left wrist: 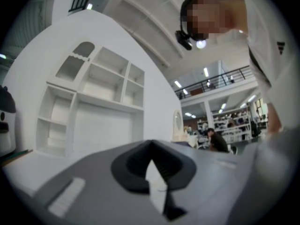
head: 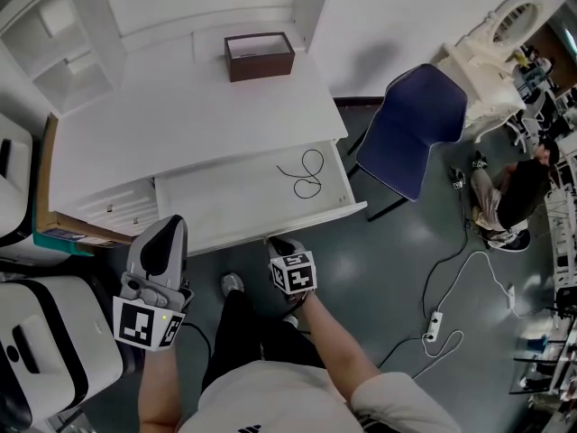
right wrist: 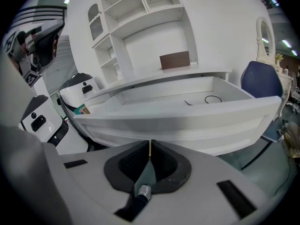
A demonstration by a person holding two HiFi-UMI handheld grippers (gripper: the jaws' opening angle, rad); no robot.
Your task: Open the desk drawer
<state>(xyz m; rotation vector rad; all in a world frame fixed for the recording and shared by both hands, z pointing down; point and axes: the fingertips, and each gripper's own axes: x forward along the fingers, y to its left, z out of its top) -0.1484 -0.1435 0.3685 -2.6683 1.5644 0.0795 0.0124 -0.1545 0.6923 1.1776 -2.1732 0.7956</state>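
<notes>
The white desk (head: pixel 180 124) has its wide drawer (head: pixel 261 228) pulled out, and a thin black cable (head: pixel 305 174) lies inside. My right gripper (head: pixel 275 241) sits at the middle of the drawer's front edge. In the right gripper view its jaws (right wrist: pixel 150 143) are shut just below the drawer front (right wrist: pixel 187 121), with nothing visibly held between them. My left gripper (head: pixel 167 222) hovers level at the drawer's left corner, apart from it. The left gripper view shows its jaws (left wrist: pixel 151 143) meeting at the tips, empty, facing the white shelf unit.
A brown box (head: pixel 259 56) stands at the back of the desk. A blue chair (head: pixel 410 129) is to the right of the drawer. A white machine (head: pixel 50 350) stands at my left. Cables and a power strip (head: pixel 435 321) lie on the floor, and a person (head: pixel 505 201) sits far right.
</notes>
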